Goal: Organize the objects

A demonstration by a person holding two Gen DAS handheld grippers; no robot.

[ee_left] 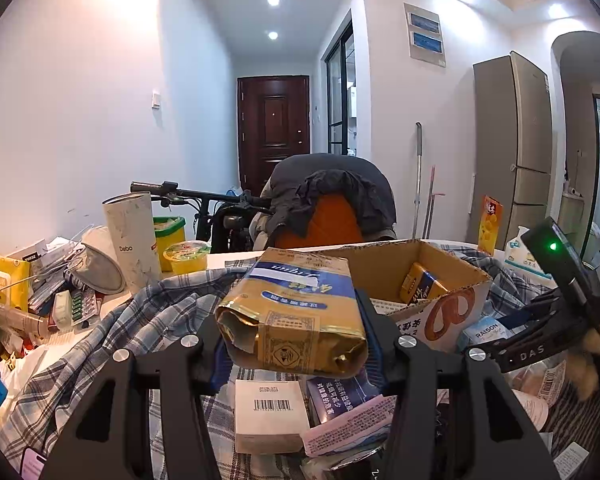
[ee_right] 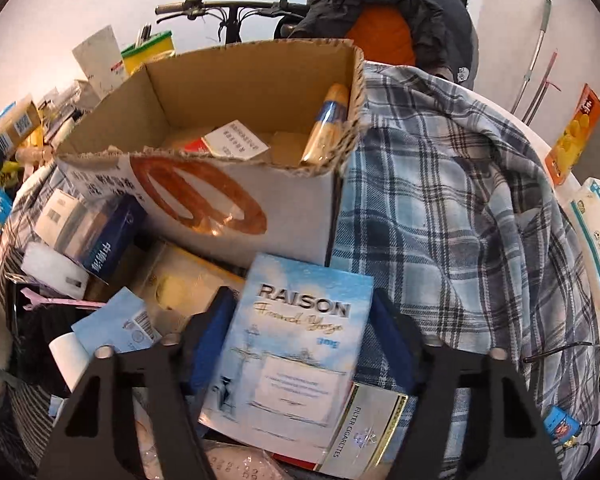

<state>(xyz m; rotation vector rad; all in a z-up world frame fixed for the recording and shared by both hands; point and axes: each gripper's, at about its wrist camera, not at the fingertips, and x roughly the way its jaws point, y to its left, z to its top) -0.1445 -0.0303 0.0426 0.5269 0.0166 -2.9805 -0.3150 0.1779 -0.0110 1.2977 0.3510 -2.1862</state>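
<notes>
Gold pack in left hand-held gripper

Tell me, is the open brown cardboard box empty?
No, the open brown cardboard box holds a gold and blue packet and a white printed slip.

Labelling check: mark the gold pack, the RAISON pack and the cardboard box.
gold pack (ee_left: 296, 312): left wrist view, on its gold front face between the gripper's fingers.
RAISON pack (ee_right: 296, 340): right wrist view, on its sky-blue printed face.
cardboard box (ee_right: 236, 208): right wrist view, on its white outer wall with the pretzel print.
</notes>
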